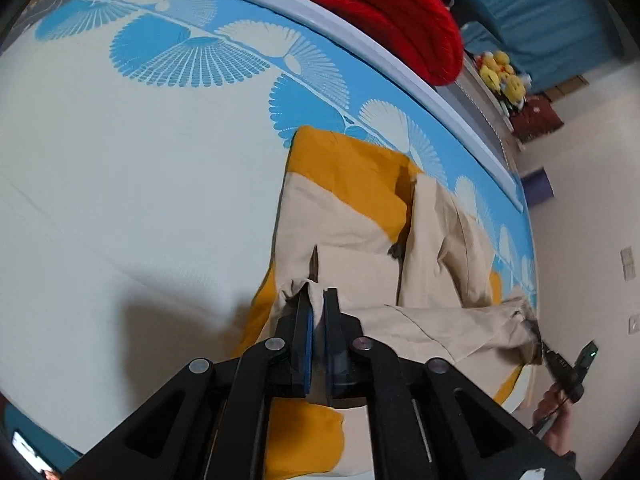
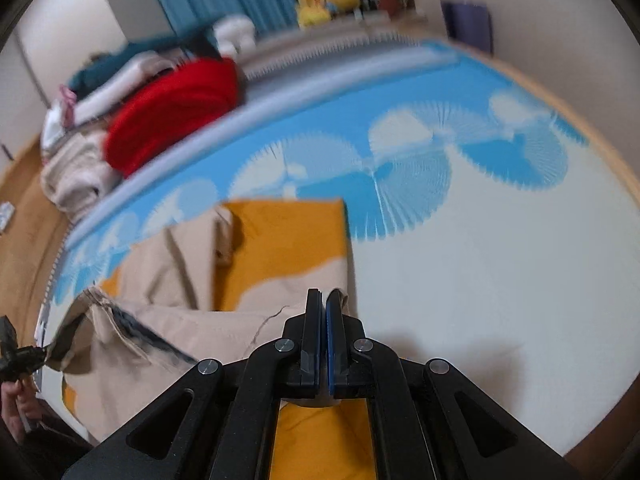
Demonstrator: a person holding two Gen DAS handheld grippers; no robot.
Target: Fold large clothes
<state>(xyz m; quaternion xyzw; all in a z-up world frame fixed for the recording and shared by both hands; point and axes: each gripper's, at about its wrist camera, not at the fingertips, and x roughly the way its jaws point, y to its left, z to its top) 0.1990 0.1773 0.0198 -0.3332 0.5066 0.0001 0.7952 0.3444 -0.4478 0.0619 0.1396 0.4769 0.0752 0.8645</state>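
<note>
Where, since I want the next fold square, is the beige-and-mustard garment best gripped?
Grip the garment at the two end corners of its near edge, coming from the near side: that edge runs straight and free, the rest lies flat on the bed. The left gripper and right gripper pinch there.

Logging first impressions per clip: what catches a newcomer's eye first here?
The beige and mustard garment spread on the blue fan-patterned mat, both grippers pinching its near edge: left gripper, right gripper. Behind the mat, a bright red folded blanket tops a clothes pile.
</note>
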